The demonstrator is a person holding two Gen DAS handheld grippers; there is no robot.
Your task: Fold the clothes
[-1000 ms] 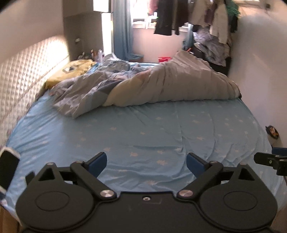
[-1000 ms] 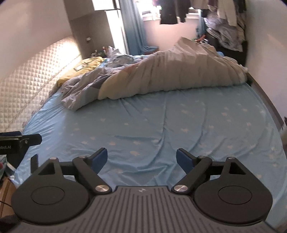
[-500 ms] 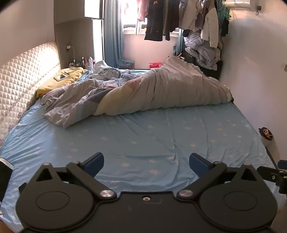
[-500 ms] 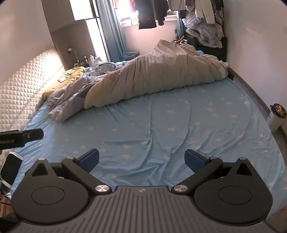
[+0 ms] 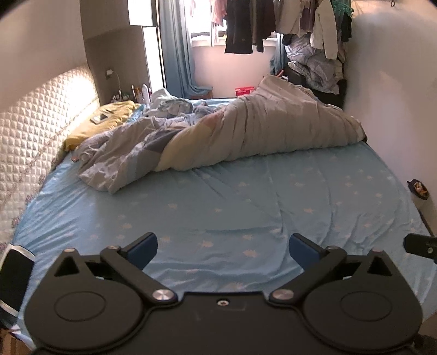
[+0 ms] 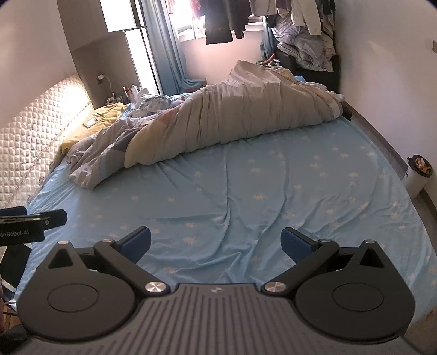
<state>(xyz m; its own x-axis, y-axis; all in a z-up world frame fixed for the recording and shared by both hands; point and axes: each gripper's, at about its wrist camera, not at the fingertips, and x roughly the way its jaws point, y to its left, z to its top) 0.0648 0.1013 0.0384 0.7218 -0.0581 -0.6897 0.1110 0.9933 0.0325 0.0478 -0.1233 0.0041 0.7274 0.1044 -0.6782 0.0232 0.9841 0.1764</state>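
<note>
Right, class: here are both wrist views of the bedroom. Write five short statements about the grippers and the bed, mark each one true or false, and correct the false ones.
1. The left gripper is open and holds nothing. True.
2. The right gripper is clamped on a shirt. False: it is open and empty.
3. The grey duvet lies bunched across the far part of the bed. True.
4. The blue sheet is plain. False: it carries a pale star-like print.
5. Clothes hang by the window. True.
</note>
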